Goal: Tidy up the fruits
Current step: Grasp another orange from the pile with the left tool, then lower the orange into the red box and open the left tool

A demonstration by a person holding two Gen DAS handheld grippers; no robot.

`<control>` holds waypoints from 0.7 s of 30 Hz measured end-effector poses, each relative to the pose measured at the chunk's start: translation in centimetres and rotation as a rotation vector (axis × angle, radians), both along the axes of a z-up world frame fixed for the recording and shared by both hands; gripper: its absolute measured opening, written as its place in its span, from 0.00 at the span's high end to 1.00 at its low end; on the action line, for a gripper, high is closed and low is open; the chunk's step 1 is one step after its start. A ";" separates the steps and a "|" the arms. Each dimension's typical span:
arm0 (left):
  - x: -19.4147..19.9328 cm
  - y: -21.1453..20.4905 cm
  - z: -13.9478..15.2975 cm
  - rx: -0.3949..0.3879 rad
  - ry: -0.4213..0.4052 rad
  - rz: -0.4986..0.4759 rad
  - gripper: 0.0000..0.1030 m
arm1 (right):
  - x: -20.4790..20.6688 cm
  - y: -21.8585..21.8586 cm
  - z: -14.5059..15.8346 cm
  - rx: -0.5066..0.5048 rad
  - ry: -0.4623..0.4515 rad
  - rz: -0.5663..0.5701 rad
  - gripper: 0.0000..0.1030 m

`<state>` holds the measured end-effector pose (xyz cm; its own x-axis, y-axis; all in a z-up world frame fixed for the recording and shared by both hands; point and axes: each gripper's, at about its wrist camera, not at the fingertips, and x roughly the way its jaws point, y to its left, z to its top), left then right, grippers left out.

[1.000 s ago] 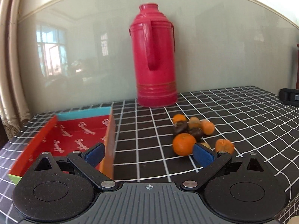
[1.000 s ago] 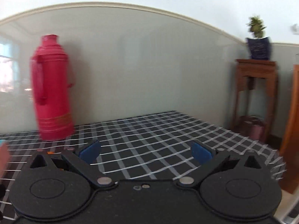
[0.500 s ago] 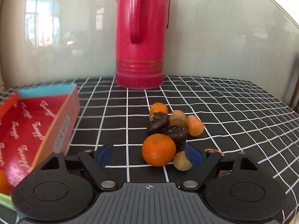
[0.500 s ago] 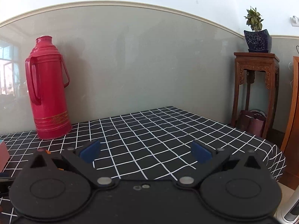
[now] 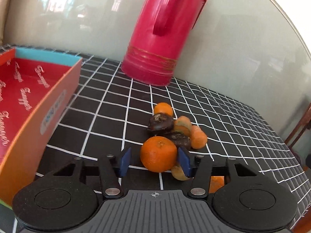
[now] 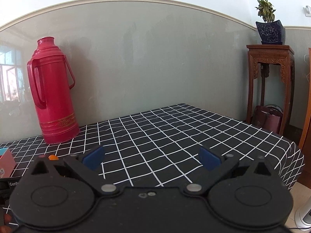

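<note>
A pile of fruit lies on the checked tablecloth (image 5: 108, 112): a large orange (image 5: 158, 153) in front, two dark fruits (image 5: 160, 123), several small orange ones (image 5: 163, 109) and a brownish one (image 5: 178, 172). My left gripper (image 5: 154, 162) is open around the large orange; the right pad (image 5: 184, 161) touches it, the left pad stands a little apart. A red box (image 5: 25, 97) with a blue end sits to the left. My right gripper (image 6: 151, 158) is open and empty over bare tablecloth.
A tall red thermos (image 5: 165, 33) stands behind the fruit against the wall; it also shows in the right wrist view (image 6: 51, 104). A wooden stand (image 6: 270, 85) with a potted plant is past the table's right edge. The box corner (image 6: 5, 161) shows at the left.
My left gripper has moved forward and tilted, and its jaws have narrowed around the large orange. The right gripper has hardly moved.
</note>
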<state>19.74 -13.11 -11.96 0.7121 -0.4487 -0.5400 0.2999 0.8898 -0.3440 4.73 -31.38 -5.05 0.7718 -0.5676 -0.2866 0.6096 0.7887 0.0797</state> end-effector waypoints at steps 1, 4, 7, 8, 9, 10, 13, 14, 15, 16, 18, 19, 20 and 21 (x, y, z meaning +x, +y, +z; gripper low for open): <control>0.0 -0.1 0.0 0.002 -0.003 0.005 0.50 | 0.0 0.0 0.0 0.003 0.001 0.001 0.06; -0.3 -0.5 -0.1 0.009 -0.014 -0.013 0.59 | 0.0 0.1 0.0 0.003 0.000 0.001 0.06; -0.4 -0.5 0.0 0.022 -0.017 -0.001 0.60 | 0.0 0.1 0.1 0.003 -0.004 0.000 0.06; -0.4 -0.5 0.1 0.036 -0.023 0.005 0.60 | -0.1 0.1 0.1 0.004 -0.004 0.002 0.06; -0.7 -0.6 0.3 0.063 -0.041 0.013 0.60 | 0.0 0.1 0.1 0.005 -0.004 0.001 0.06; -1.0 -0.7 0.5 0.091 -0.067 0.020 0.60 | 0.0 0.1 0.1 0.005 -0.005 0.000 0.06; -2.4 -1.0 1.6 0.170 -0.171 0.021 0.60 | 0.0 0.1 0.1 0.008 -0.007 0.003 0.06; -2.8 -1.0 2.0 0.204 -0.217 0.026 0.60 | 0.0 0.2 0.1 0.010 -0.007 0.006 0.06; -3.4 -1.1 2.4 0.238 -0.261 0.036 0.60 | 0.0 0.2 0.1 0.010 -0.007 0.010 0.06; -3.9 -1.0 2.7 0.268 -0.300 0.050 0.60 | 0.1 0.4 0.1 0.008 -0.006 0.014 0.06; -4.5 -0.4 3.4 0.313 -0.352 0.086 0.60 | 0.2 0.6 0.1 0.005 -0.003 0.025 0.06; -4.8 0.2 3.6 0.334 -0.369 0.116 0.60 | 0.2 0.8 0.1 0.005 -0.004 0.031 0.06; -4.9 0.9 3.9 0.353 -0.379 0.151 0.60 | 0.3 1.0 0.1 0.005 -0.005 0.036 0.06; -4.9 1.7 4.1 0.368 -0.380 0.188 0.60 | 0.4 1.1 0.1 0.006 -0.006 0.042 0.06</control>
